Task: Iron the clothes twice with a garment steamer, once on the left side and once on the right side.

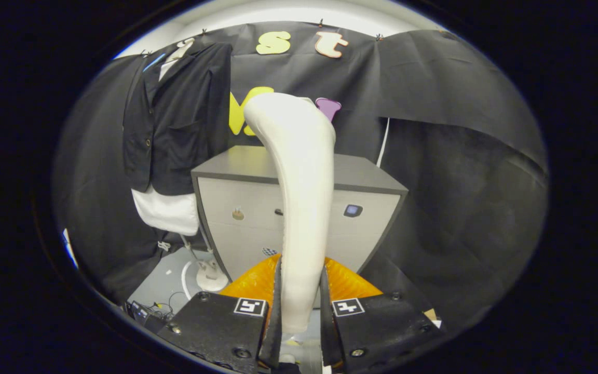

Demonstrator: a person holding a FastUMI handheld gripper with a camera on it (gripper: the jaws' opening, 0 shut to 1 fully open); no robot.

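I've got the steamer (299, 197) pinched in the claw (300, 306), both fingers pressed on its handle, head up high. The jacket (177, 117) hangs far left on the wall, beside the grey cabinet (257, 171), well apart from the steamer head. My worry: the smooth handle twisting in the grip as I swing left, or clipping the cabinet. No brand or readable label, just square markers on the claw.
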